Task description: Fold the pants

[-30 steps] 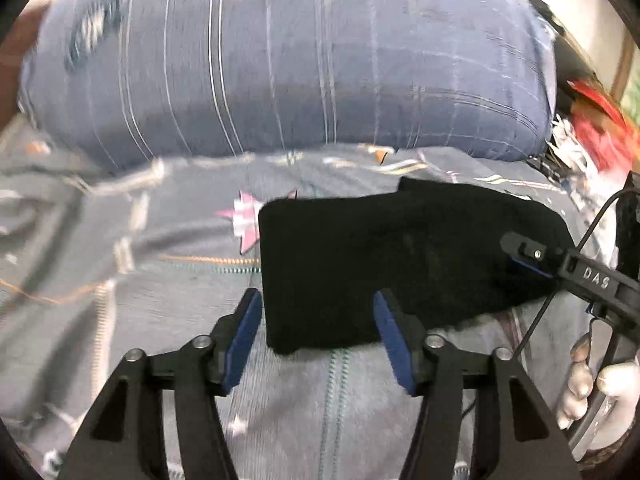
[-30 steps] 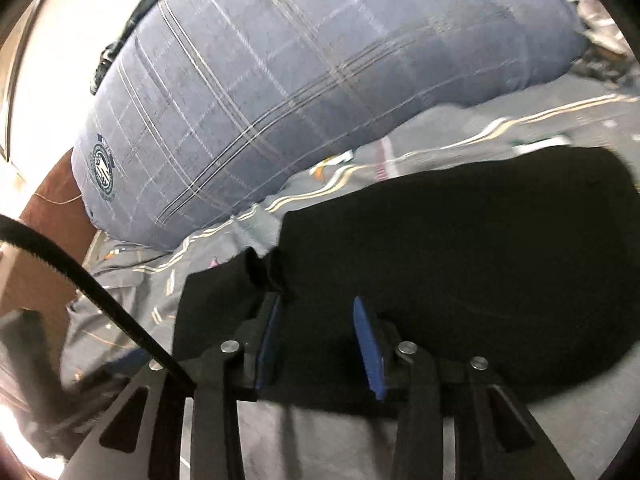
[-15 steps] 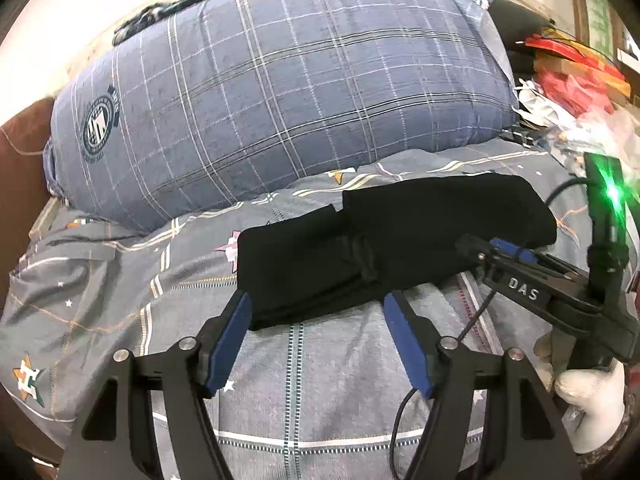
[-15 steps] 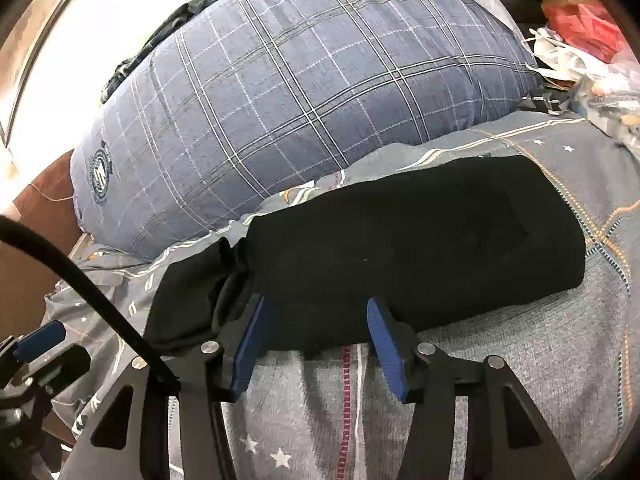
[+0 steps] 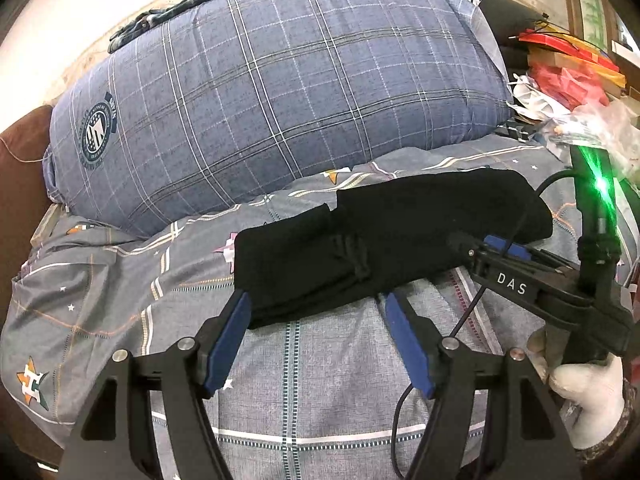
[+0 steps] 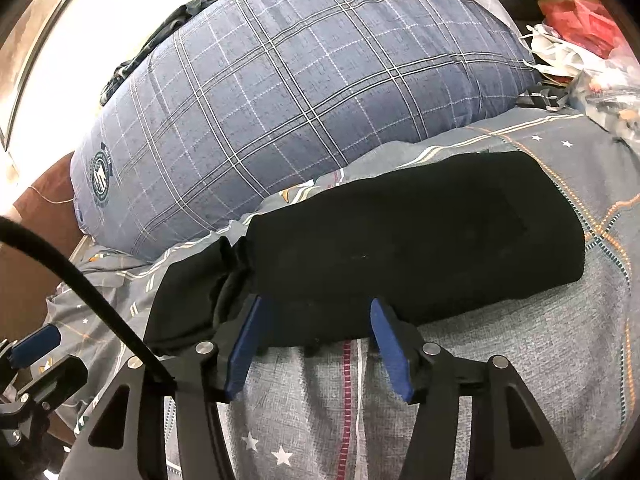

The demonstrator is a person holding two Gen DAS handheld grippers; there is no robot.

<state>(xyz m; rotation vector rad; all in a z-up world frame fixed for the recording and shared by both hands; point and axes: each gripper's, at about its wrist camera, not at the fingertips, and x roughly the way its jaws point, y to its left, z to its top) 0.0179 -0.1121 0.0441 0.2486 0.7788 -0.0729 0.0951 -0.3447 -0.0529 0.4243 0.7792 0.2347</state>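
Both my tools, left tool (image 5: 318, 340) and right tool (image 6: 314, 346), were spread, empty; folded black pants (image 6: 400, 248) lay crosswise just ahead, right tool nearer.

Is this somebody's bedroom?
Most likely a bedroom. A big blue plaid pillow lies on a grey patterned bedsheet, with folded black pants on the bed and household clutter beside it.

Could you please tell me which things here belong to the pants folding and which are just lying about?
Job: black pants, left gripper, right gripper.
Lying about: plaid pillow, red bags, dark garment behind the pillow.
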